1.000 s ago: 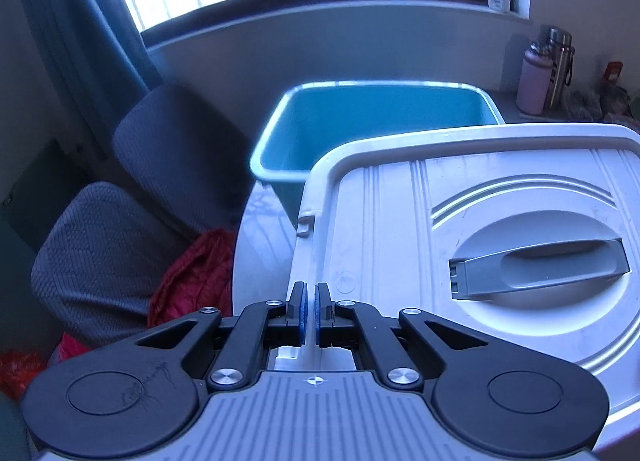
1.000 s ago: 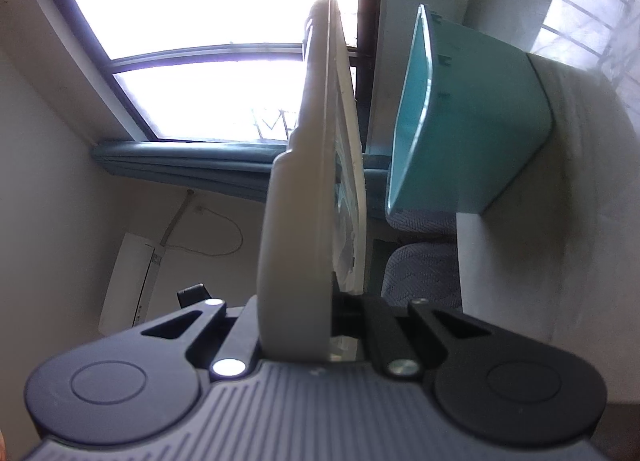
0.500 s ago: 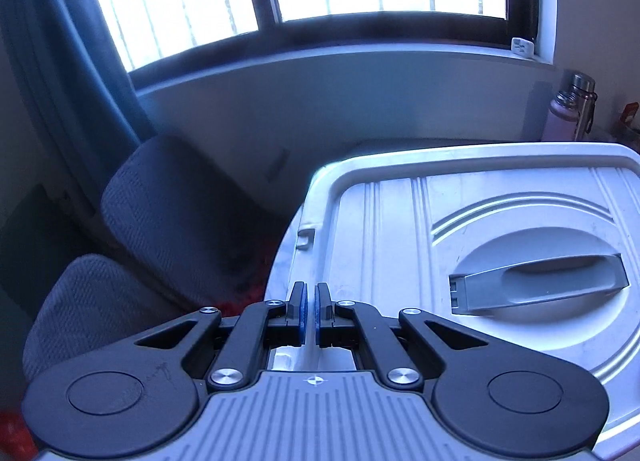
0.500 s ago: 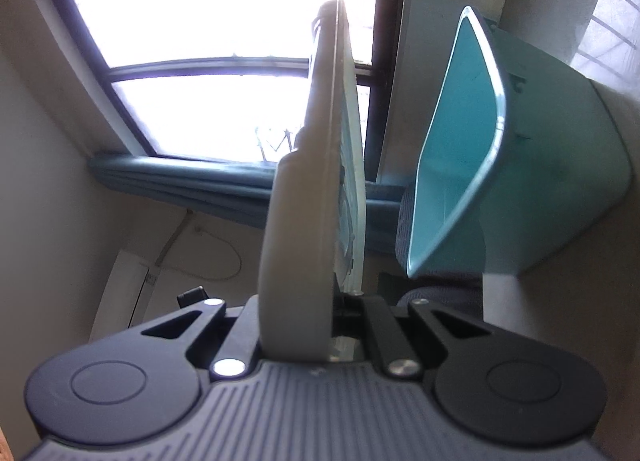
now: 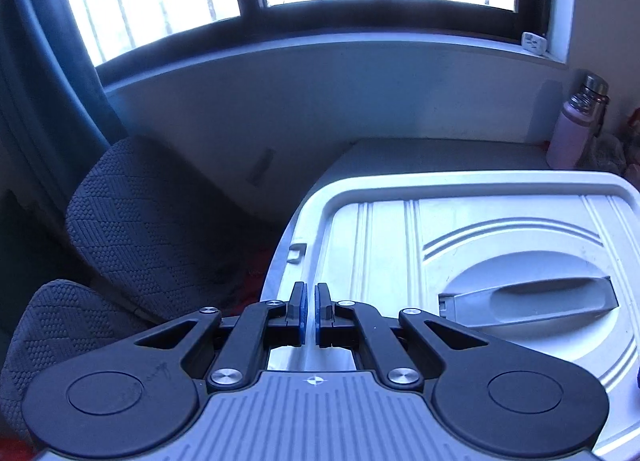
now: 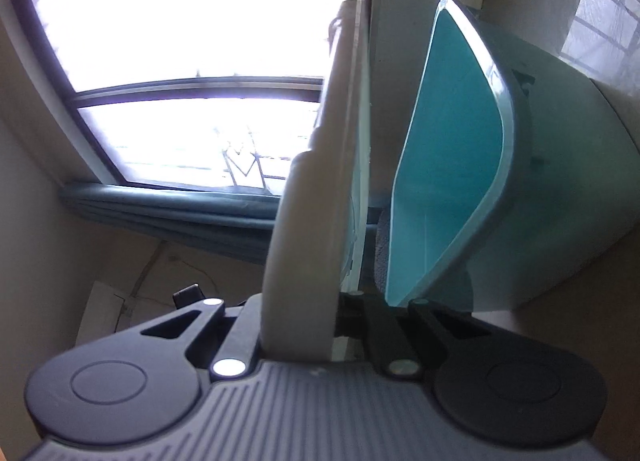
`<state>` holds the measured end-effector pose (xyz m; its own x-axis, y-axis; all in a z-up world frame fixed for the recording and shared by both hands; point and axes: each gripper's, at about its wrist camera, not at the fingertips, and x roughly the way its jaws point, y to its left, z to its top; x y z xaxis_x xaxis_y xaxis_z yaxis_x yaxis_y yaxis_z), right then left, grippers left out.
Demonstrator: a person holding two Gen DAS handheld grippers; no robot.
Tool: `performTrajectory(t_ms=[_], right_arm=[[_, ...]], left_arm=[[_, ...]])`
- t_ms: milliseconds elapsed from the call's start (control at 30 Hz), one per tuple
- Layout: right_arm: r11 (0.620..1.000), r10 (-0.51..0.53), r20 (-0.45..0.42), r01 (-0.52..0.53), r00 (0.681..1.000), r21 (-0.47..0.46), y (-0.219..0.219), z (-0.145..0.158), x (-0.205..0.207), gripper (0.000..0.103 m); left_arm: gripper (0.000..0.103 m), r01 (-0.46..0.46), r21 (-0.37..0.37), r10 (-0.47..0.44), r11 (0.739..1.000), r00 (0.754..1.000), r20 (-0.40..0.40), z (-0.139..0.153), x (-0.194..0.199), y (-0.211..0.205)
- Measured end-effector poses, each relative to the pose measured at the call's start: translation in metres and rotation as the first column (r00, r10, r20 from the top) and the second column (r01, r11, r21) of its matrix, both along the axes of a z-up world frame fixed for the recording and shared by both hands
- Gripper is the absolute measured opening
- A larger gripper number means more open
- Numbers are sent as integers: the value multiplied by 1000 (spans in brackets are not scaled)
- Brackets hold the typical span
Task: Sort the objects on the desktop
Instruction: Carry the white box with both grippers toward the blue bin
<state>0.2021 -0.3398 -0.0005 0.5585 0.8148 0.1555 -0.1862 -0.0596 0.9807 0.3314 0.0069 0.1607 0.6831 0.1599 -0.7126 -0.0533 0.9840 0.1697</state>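
Observation:
A white plastic lid (image 5: 400, 245) with a grey recessed handle (image 5: 528, 301) fills the right of the left wrist view. My left gripper (image 5: 309, 315) is shut on the lid's near left rim. In the right wrist view the same lid (image 6: 316, 245) shows edge-on, and my right gripper (image 6: 316, 325) is shut on its edge; the fingertips are hidden behind the lid. A teal bin (image 6: 480, 165), open and empty as far as I see, lies just right of the lid in that view. The bin does not show in the left wrist view.
A dark upholstered chair (image 5: 152, 221) stands left of the table (image 5: 420, 153). A pink bottle (image 5: 568, 137) and a steel flask (image 5: 596, 93) stand at the table's far right corner. A window and a blue curtain (image 5: 36, 61) lie behind.
Both grippers have lifted the lid. The teal bin has dropped out of the left wrist view, hidden under the lid. In the right wrist view the bin has come closer to the lid.

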Motion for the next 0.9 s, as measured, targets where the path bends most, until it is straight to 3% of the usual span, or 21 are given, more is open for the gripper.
performTrajectory(t_ms=[300,600,900], right_arm=[[998,17,-64,-21,998,-61,-5,2,11,8],[998,13,-102,-19,995,-56,2,-1,10,7],[976,-40,-152,5,988,-220,-4,10,-1,8]], left_arm=[[4,-30,-53,27,998,998,-49,-23,21,3],[4,-45,-36,44,998,998,-42,-26,32,7],[4,-64,-12,63,998,996,-61,-39,33,15]])
